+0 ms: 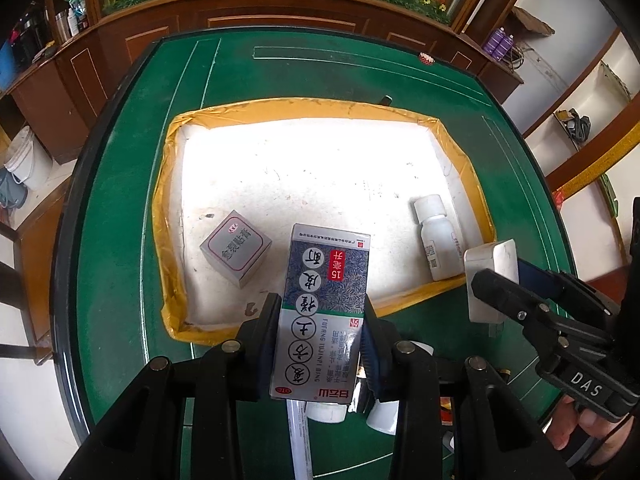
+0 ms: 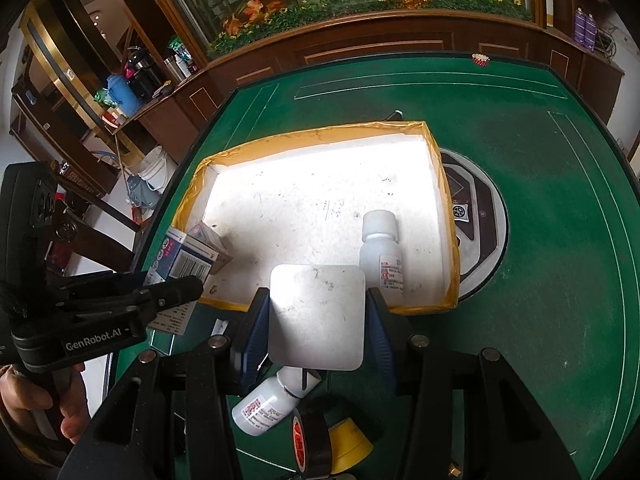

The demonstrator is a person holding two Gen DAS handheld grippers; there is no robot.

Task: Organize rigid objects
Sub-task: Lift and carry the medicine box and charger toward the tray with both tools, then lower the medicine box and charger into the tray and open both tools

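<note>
- Left gripper (image 1: 323, 312) clamped on a tall medicine box (image 1: 324, 308), lifted over the near edge of the tray (image 1: 168, 216).
- Right gripper (image 2: 318, 316) clamped on a flat white block (image 2: 317, 316), also up at the near edge — not inside yet.
- Already lying in the tray: a small grey box (image 1: 236, 249) on the left, a white bottle (image 1: 437, 236) on the right.
- Best spot for the tall box — the bare floor between those two.
- Go in slow and low, clear of the yellow rim, then let go only when the box sits flat.
- Keep the two grippers apart so no bump happens.
- More left on the green table (image 2: 540, 280): another bottle (image 2: 266, 404) and a roll of tape (image 2: 312, 440).
</note>
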